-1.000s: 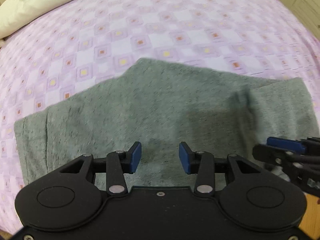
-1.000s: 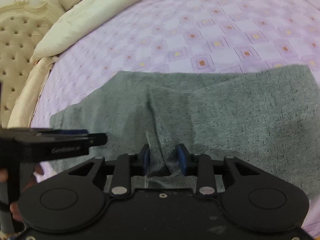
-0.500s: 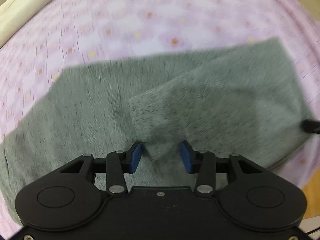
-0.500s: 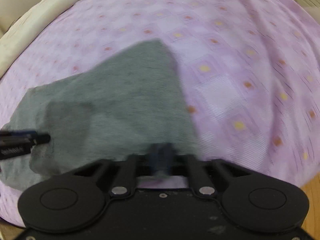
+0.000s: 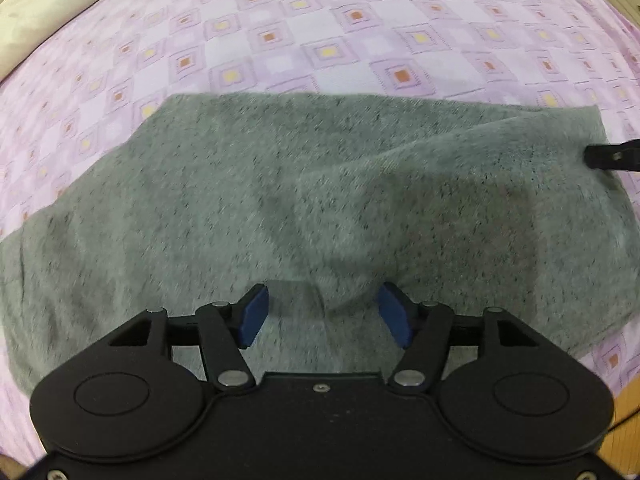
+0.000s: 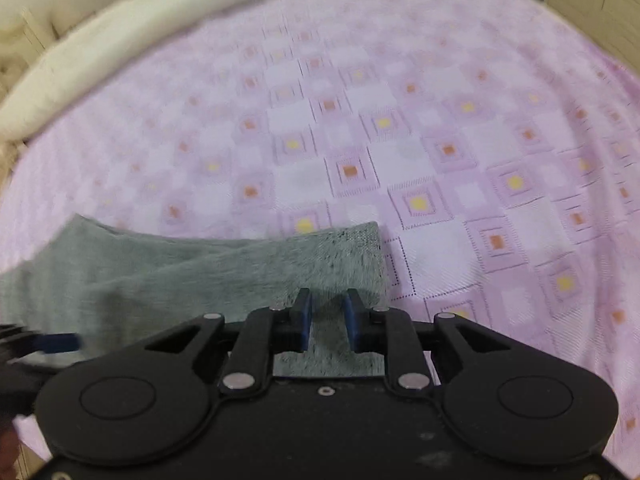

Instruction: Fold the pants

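Our left hand-held gripper point(image 5: 322, 316) hangs spread wide above the grey pants point(image 5: 280, 208), which lie folded on the bed's lilac checked sheet point(image 5: 320, 40). Our right hand-held gripper point(image 6: 328, 320) pinches the pants' right edge.

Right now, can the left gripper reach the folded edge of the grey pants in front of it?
Probably yes. The left gripper is open, and the pants lie flat on the purple bedsheet directly ahead of its fingers, with nothing between. The right gripper works at the far end, apart from it.
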{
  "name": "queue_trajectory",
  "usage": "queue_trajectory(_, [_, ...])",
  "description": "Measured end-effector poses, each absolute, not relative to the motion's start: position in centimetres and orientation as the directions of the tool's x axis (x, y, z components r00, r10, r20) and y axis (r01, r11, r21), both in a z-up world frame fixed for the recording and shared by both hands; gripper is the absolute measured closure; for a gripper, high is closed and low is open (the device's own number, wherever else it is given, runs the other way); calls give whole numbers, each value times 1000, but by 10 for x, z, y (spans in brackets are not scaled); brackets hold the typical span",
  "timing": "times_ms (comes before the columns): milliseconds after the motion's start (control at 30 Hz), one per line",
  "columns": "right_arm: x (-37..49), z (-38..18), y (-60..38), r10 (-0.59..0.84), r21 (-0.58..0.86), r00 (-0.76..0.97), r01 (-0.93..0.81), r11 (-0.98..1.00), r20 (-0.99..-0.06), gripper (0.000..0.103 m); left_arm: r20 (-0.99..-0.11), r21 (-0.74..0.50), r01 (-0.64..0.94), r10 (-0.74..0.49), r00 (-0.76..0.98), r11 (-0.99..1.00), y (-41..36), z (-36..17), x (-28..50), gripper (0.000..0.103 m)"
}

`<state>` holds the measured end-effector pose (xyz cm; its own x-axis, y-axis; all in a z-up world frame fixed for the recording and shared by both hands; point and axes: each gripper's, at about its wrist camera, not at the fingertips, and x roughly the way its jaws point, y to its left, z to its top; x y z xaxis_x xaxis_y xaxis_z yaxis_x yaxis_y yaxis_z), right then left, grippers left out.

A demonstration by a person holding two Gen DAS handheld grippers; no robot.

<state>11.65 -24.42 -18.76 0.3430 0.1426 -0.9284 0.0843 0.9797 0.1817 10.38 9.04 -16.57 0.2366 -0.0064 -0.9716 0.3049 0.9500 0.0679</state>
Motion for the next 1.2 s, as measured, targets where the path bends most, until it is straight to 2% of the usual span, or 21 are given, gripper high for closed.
queue_trajectory(167, [114,-174,-239,137,148,371,3,989,-918,83,-975,81,234,27,222,969,108,-159,86,38])
queue_trajectory(300, [81,-150,-224,214,180,413,-121,976,-885,80,-972,138,172,100,214,975,129,-153,68,41])
queue_trajectory(433, [51,-165,-200,260,187,322,-240,953,-910,78,-969,164,122,136,207,979,155,-150,55,42])
queue_trajectory(533, [40,-170,-194,227,158,323,-227,961,-919,76,-965,167,85,145,219,982,179,-142,52,42])
queue_trajectory(733, [52,-151,-179,233,188,353,-156,970,-906,74,-941,155,7,146,305,988,247,-116,63,41])
queue_trajectory(900, [67,-142,-132,224,190,375,-127,974,-899,74,-919,175,10,159,362,985,311,-110,84,40])
queue_trajectory(1100, [63,-123,-54,247,219,366,-117,969,-897,74,-928,96,23,81,363,995,378,-118,99,40])
queue_trajectory(1200, [63,-122,-16,261,228,351,-134,964,-899,74,-941,54,53,34,336,997,395,-137,101,34])
